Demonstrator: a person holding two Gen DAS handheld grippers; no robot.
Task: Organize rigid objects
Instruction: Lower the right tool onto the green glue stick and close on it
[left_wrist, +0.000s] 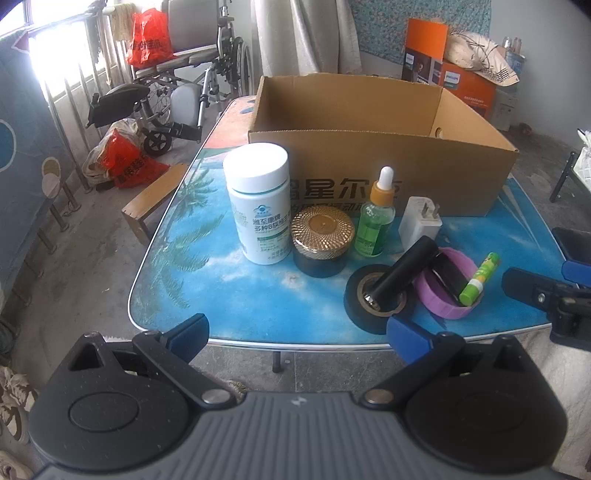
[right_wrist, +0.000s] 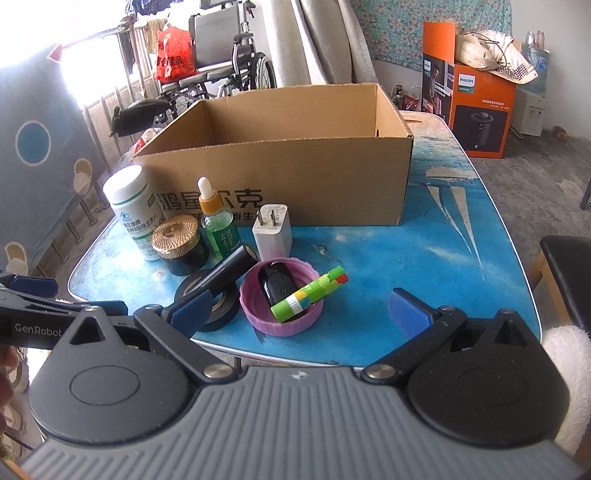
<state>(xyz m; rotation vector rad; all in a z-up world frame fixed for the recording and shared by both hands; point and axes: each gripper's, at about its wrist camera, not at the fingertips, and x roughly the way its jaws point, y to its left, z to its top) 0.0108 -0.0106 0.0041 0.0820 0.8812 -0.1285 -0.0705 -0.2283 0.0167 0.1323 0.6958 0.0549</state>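
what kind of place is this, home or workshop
Most likely a lived-in home, perhaps a balcony-side room: a folded wheelchair by railings hung with laundry, a curtain, and an appliance box stored beside the table.

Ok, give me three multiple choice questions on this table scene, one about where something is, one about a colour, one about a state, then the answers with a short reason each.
1. Where does the green glue stick lie?
A. Inside the cardboard box
B. In the purple lid, leaning on its rim
C. On the floor

2. What colour is the cap of the big supplement bottle?
A. White
B. Red
C. Black

3. How does the right gripper stand?
A. Shut on the charger
B. Shut on the tape roll
C. Open, holding nothing

Answers:
1. B, the stick rests in the purple lid, beside a black object, with its tip over the rim.
2. A, the cap is plain white above a white and green label.
3. C, its blue pads are spread wide with only table between them; the left gripper is open too.
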